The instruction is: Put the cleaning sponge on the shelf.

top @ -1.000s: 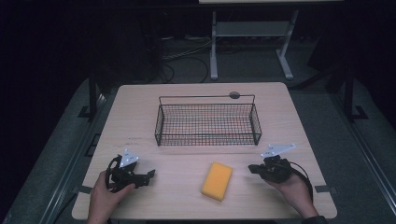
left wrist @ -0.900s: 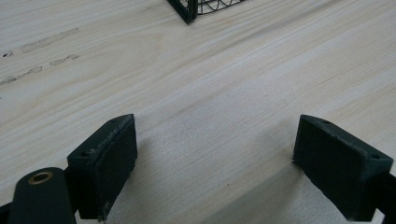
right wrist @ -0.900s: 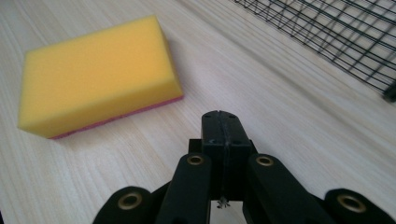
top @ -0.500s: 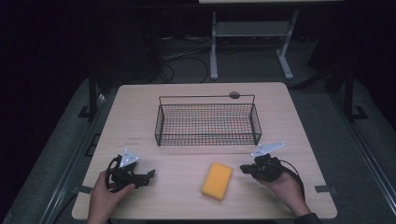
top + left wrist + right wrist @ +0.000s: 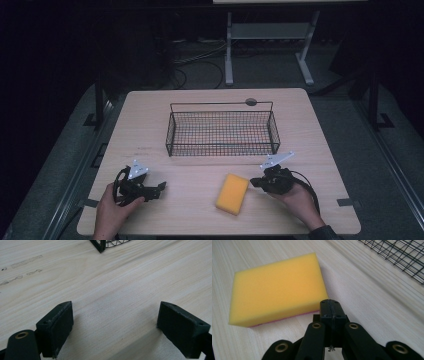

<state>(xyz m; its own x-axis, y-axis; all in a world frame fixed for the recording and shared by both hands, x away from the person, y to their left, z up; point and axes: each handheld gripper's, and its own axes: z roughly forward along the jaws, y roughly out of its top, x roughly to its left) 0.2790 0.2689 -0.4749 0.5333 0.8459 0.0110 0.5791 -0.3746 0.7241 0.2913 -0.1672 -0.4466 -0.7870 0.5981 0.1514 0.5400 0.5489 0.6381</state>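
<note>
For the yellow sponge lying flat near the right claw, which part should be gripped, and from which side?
Grip the yellow sponge across its two long side faces, coming down from above. It is a flat rectangular block lying on the table, so only its thin side faces offer opposing surfaces, and the short span fits best. The right claw, jaws pressed together beside its near edge, would have to open first.

Flat rectangular foam sponge: bright yellow top, thin pink layer along the bottom edge. Rectangular wire-mesh basket: black, fine grid pattern. Pale wooden worktop: light beige with straight grain, a few faint grey smudges near its left side. Left claw and right claw: matte black, brass-coloured rivets; light grey three-cornered plates on top.
</note>
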